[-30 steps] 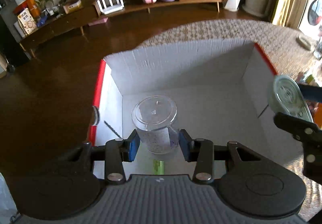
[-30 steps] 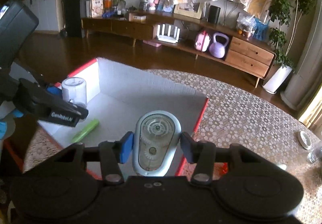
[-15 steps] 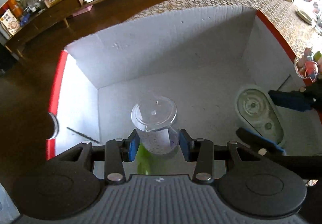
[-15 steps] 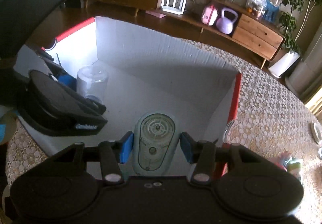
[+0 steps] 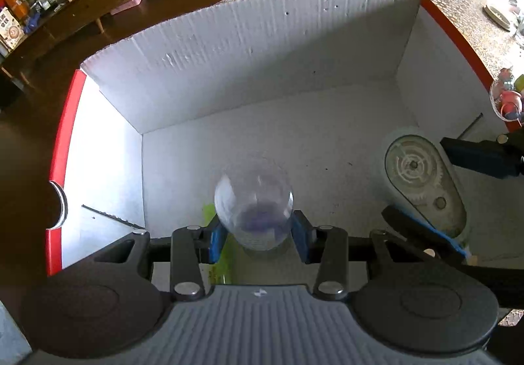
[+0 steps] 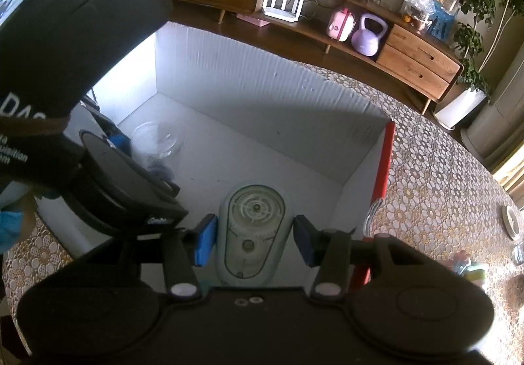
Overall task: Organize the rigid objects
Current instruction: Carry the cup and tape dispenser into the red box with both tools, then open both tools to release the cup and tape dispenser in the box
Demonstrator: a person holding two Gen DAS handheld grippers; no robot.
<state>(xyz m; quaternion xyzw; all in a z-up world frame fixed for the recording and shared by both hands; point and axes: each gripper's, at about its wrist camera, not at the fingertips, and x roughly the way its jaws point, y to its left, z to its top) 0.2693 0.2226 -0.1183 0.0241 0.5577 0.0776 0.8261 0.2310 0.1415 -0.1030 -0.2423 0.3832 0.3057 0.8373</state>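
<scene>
A white cardboard box (image 5: 262, 53) with red rims lies open on the table. My left gripper (image 5: 259, 239) is shut on a clear plastic jar (image 5: 253, 201), held low over the box's floor near its left side. A green marker-like item (image 5: 209, 217) lies on the floor just under it, mostly hidden. My right gripper (image 6: 254, 243) is shut on a pale oval dispenser (image 6: 252, 217) with visible gear wheels, low at the box's right side. In the left wrist view the dispenser (image 5: 416, 175) sits between the right fingers (image 5: 484, 155). The jar (image 6: 157, 140) also shows in the right wrist view.
The box stands on a table with a flower-patterned cloth (image 6: 442, 184). Small colourful toys (image 5: 507, 96) and a small dish (image 5: 497, 16) lie on the table right of the box. A long wooden sideboard (image 6: 409, 47) runs along the far wall.
Both grippers have sunk from above the rim down into the box, each with its object still held. The box walls now fill both views.
</scene>
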